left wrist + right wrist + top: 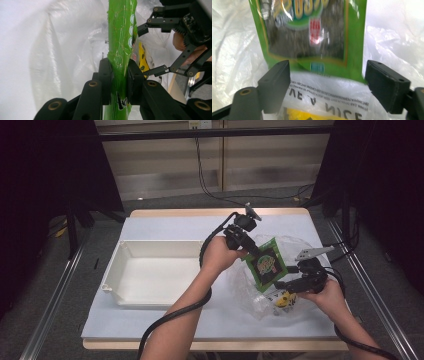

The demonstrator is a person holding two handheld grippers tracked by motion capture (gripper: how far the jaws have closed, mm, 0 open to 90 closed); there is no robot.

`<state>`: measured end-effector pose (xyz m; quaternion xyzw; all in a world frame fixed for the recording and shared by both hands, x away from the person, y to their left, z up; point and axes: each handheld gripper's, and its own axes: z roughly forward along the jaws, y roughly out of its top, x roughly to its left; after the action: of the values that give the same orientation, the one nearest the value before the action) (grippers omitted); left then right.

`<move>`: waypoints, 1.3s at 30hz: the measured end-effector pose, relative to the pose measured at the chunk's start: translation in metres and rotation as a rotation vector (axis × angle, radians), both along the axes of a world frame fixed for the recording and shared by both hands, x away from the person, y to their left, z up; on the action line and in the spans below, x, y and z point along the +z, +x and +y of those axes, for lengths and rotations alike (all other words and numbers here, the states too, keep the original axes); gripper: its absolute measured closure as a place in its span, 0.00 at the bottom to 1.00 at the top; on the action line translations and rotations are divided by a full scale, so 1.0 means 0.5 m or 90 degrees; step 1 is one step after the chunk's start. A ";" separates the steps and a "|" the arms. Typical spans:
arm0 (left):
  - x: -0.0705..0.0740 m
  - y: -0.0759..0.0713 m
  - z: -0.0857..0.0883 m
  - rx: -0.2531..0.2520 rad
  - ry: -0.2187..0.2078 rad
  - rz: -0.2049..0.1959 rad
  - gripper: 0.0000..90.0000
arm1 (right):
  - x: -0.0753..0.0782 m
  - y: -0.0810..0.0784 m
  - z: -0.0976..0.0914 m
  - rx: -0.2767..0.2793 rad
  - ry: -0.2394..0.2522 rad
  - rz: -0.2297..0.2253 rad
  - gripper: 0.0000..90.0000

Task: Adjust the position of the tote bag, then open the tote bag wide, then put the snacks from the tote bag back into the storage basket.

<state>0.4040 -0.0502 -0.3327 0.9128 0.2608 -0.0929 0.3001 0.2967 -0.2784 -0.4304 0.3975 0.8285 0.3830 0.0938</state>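
A dim room with dark drapes on both sides and a pale wall at the top of the high view surrounds a desk [165,320] covered in a light sheet; a white tray [122,251] sits in the left half of the frame, bare inside; at centre right lies a crumpled clear plastic bag [250,295] with black print and a yellow mark near the lower right; the green snack packet [266,263] hangs above the mouth of that bag, right of centre, tilted with its top edge toward the upper left; the left gripper [252,251] holds it by that upper edge, and in the left gripper view its two black jaws stand close together with the pads pressing the green film [120,50] from both sides, so the grip looks firm; the right gripper [287,287] sits just below and right of the packet, at the bag, and in the right gripper view its jaws stand wide apart with the packet's lower edge [312,37] between them but clear of both pads, the printed bag [324,100] showing beneath; it holds nothing; as a judgement, the packet appears to be mostly out of the bag, lifted free by the left gripper with the right one let go; what seems left is to carry it across to the tray at the left and set it down there, and the yellow item [285,301] in the bag may remain to be taken out.
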 end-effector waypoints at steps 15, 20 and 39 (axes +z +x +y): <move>0.093 0.031 -0.010 -0.012 0.038 -0.044 0.86 | -0.016 -0.016 -0.010 -0.019 -0.018 0.031 0.13; 0.118 0.035 0.003 -0.024 0.038 -0.048 0.86 | -0.017 -0.024 -0.004 -0.005 -0.027 0.031 0.10; 0.190 0.045 0.118 -0.028 0.076 -0.071 0.85 | -0.005 -0.025 0.012 -0.029 -0.010 0.040 0.07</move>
<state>0.4267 0.0087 -0.2375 0.9384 0.2286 -0.0331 0.2571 0.2841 -0.2723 -0.4328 0.4274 0.8247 0.3617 0.0793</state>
